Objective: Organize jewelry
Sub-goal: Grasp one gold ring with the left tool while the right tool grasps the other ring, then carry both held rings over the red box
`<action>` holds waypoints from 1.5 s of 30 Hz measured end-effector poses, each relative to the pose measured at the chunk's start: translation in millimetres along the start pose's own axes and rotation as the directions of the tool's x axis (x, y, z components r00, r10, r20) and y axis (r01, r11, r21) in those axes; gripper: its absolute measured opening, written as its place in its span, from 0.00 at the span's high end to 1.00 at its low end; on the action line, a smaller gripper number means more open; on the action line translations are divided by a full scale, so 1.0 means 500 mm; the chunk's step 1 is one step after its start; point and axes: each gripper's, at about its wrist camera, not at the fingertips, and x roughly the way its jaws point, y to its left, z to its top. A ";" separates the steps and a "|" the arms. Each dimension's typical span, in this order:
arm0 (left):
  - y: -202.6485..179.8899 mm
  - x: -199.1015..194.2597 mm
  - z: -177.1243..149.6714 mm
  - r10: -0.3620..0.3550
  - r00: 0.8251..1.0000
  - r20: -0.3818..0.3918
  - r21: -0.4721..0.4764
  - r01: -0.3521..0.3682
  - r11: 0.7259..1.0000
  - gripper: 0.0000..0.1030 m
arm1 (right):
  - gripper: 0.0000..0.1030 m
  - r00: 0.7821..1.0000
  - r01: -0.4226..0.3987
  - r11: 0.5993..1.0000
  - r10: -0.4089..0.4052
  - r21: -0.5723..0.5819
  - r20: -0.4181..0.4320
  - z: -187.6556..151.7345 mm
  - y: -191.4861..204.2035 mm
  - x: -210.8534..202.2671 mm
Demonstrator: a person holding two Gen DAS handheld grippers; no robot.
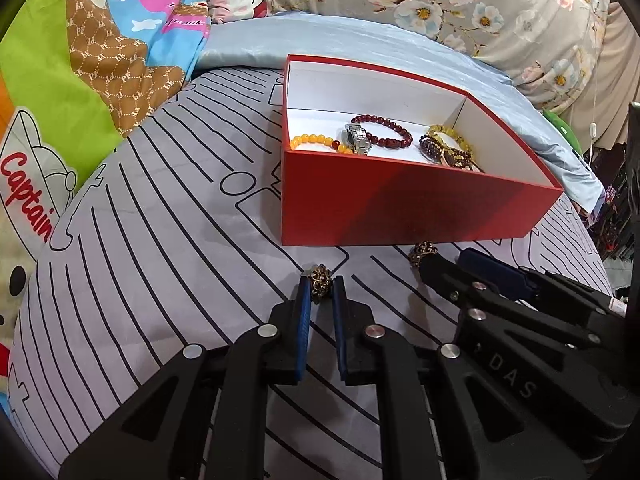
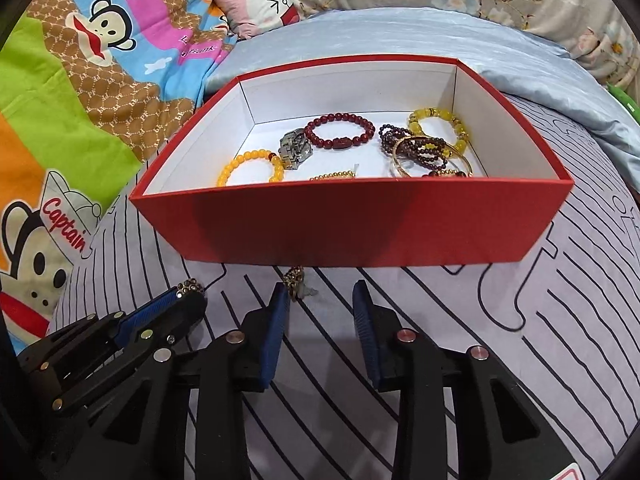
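Note:
A red box [image 1: 400, 208] [image 2: 340, 220] with a white inside stands on the striped bedsheet. It holds bead bracelets, a silver watch [image 2: 295, 151] and a gold bangle [image 2: 430, 160]. In front of the box, my left gripper [image 1: 321, 290] is shut on a small brown rhinestone earring [image 1: 320, 280]; the right wrist view shows both at lower left, the left gripper [image 2: 192, 296] under the earring [image 2: 190, 286]. A second brown earring [image 2: 294, 280] [image 1: 422, 251] lies on the sheet by the box's front wall. My right gripper [image 2: 320, 292] [image 1: 444, 262] is open there, and its left fingertip [image 2: 280, 300] touches that earring.
A light blue cloth [image 2: 400, 36] is bunched behind the box. A cartoon-print quilt [image 1: 60, 80] lies to the left and a floral blanket [image 1: 480, 8] at the back. The striped sheet [image 2: 520, 320] stretches out to the right of the grippers.

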 end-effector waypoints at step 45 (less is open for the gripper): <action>-0.048 -0.081 0.015 -0.060 0.998 0.036 0.004 0.060 0.998 0.90 | 0.86 0.996 -0.008 0.999 0.004 0.051 0.086 -0.025 -0.056 -0.125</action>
